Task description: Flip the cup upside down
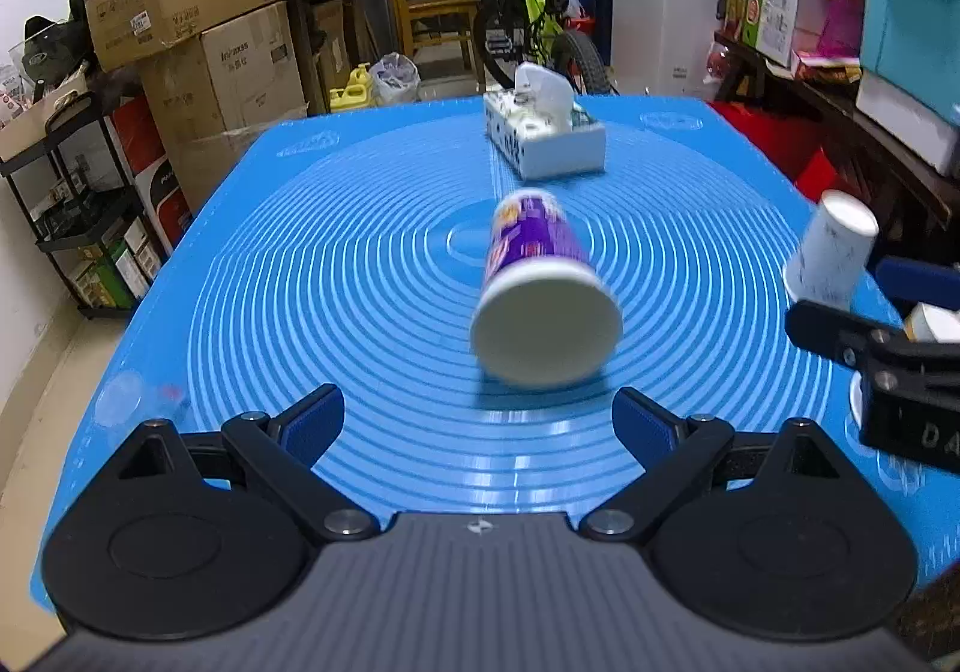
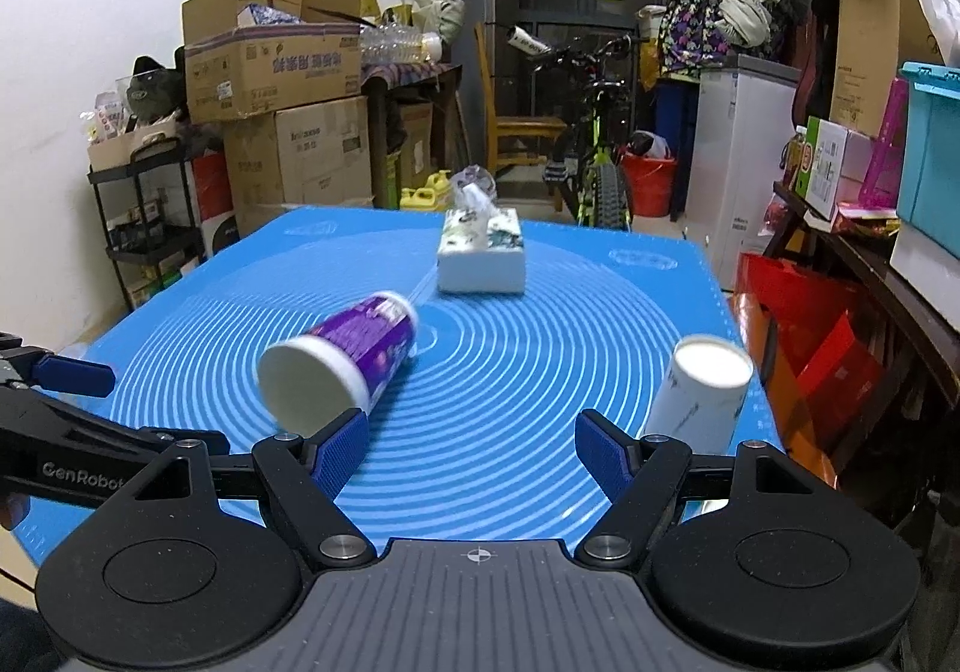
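A purple cup (image 1: pixel 537 264) lies on its side in the middle of the blue mat (image 1: pixel 300 312), its white end facing my left gripper (image 1: pixel 480 426), which is open and empty a little before it. The purple cup also shows in the right wrist view (image 2: pixel 354 354). A white paper cup (image 1: pixel 831 252) stands upside down near the mat's right edge; it also shows in the right wrist view (image 2: pixel 699 393), just ahead of the right finger. My right gripper (image 2: pixel 471 453) is open and empty.
A white tissue box (image 1: pixel 543 135) sits at the far side of the mat; it also shows in the right wrist view (image 2: pixel 483 252). The right gripper's body (image 1: pixel 888 366) reaches in from the right. Cardboard boxes, shelves and a bicycle surround the table.
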`<state>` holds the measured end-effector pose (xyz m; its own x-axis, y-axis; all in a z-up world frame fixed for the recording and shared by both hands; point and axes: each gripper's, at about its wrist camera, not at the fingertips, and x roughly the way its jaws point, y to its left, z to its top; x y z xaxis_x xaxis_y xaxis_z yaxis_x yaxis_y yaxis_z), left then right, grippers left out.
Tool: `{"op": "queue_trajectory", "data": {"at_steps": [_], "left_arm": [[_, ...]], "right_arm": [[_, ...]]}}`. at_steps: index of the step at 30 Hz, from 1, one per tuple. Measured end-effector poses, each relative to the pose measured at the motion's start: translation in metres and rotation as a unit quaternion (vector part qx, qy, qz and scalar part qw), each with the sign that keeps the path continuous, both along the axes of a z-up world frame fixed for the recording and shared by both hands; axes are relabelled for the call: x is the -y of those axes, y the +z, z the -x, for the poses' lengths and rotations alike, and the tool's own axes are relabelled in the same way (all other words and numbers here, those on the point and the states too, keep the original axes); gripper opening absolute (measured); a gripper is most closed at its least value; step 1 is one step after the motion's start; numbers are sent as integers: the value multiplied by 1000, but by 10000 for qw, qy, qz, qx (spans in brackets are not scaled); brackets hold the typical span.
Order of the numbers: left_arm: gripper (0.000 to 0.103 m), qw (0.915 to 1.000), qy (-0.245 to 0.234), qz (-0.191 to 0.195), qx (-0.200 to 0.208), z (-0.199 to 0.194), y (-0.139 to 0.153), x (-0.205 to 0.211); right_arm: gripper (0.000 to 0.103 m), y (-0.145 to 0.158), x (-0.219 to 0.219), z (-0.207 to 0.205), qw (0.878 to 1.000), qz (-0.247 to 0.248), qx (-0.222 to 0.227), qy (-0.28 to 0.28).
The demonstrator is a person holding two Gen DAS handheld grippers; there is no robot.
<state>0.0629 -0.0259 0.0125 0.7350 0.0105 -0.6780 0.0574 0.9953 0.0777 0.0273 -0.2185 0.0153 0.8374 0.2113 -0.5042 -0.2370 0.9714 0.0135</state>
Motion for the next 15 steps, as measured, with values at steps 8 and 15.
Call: {"op": "queue_trajectory", "data": {"at_steps": [8, 15], "left_arm": [[95, 9998, -23, -165, -65, -58, 4, 20], [95, 9984, 161, -118, -521, -108, -17, 24]], "right_arm": [[80, 8, 11, -38, 9995, -114, 27, -301], [80, 1, 19, -60, 9988, -198, -121, -442]]}}
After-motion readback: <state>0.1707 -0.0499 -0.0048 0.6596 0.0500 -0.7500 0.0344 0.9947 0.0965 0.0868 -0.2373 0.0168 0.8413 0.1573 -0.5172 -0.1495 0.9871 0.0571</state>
